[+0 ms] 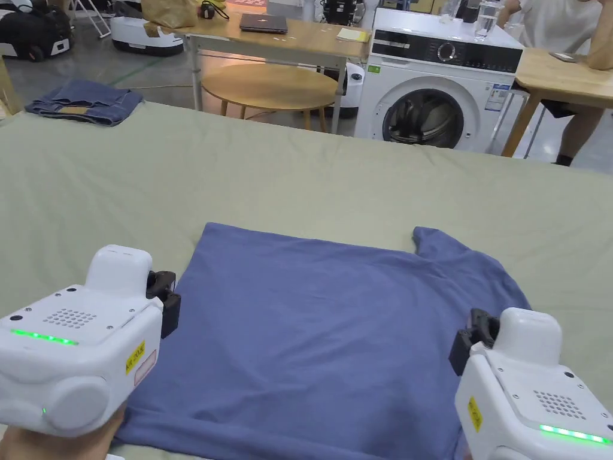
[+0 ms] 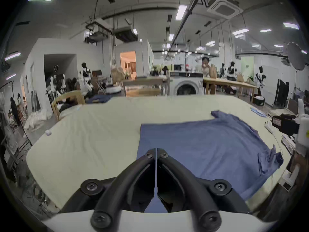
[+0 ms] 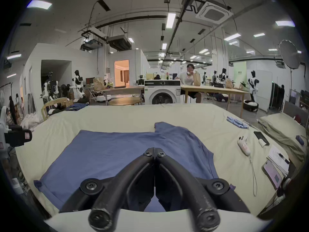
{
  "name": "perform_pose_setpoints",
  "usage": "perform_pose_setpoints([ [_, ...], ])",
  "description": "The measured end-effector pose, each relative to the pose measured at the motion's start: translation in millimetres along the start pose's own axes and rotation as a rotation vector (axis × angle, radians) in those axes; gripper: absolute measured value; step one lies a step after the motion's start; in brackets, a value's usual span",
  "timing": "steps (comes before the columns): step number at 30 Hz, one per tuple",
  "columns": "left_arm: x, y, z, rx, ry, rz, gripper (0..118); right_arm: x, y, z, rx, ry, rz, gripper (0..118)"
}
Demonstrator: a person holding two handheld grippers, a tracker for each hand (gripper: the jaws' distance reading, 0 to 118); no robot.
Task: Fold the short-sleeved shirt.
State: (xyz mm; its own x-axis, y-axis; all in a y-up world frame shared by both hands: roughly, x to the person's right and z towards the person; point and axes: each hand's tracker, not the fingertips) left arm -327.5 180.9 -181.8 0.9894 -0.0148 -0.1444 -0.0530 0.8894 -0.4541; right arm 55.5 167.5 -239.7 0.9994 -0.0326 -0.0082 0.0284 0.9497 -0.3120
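Observation:
A blue short-sleeved shirt (image 1: 323,335) lies spread flat on the pale green cover of the table (image 1: 299,179), one sleeve (image 1: 431,239) pointing to the far right. My left gripper (image 1: 164,296) hovers over the shirt's left edge, its jaws pressed together with nothing between them (image 2: 156,152). My right gripper (image 1: 473,338) hangs above the shirt's right side, jaws also closed and empty (image 3: 154,151). The shirt (image 2: 200,148) has a rumpled near-right corner in the left gripper view, and in the right gripper view the shirt (image 3: 117,152) lies smooth across the middle.
Folded blue jeans (image 1: 84,102) rest at the table's far left corner. Beyond the far edge stand a washing machine (image 1: 437,90), a round wooden table (image 1: 269,87) and desks, with a person seated at the right desk (image 1: 563,24). A remote (image 3: 244,147), phones and papers lie at the table's right side.

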Motion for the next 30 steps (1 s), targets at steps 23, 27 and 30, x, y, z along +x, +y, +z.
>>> perform_pose_setpoints([
  [23, -48.4, -90.1, -48.4, -0.668, 0.021, 0.127, 65, 34.0, -32.6, 4.5, -0.179, -0.031, 0.056, 0],
  [27, -28.1, -88.1, -43.1, -0.646, -0.008, -0.024, 22, 43.1, -33.2, 6.3, -0.209, -0.034, 0.053, 0],
  [30, -27.9, -90.0, -45.8, -0.649, -0.068, 0.017, 1, 56.1, -29.6, 7.1, -0.251, -0.036, 0.051, 0],
])
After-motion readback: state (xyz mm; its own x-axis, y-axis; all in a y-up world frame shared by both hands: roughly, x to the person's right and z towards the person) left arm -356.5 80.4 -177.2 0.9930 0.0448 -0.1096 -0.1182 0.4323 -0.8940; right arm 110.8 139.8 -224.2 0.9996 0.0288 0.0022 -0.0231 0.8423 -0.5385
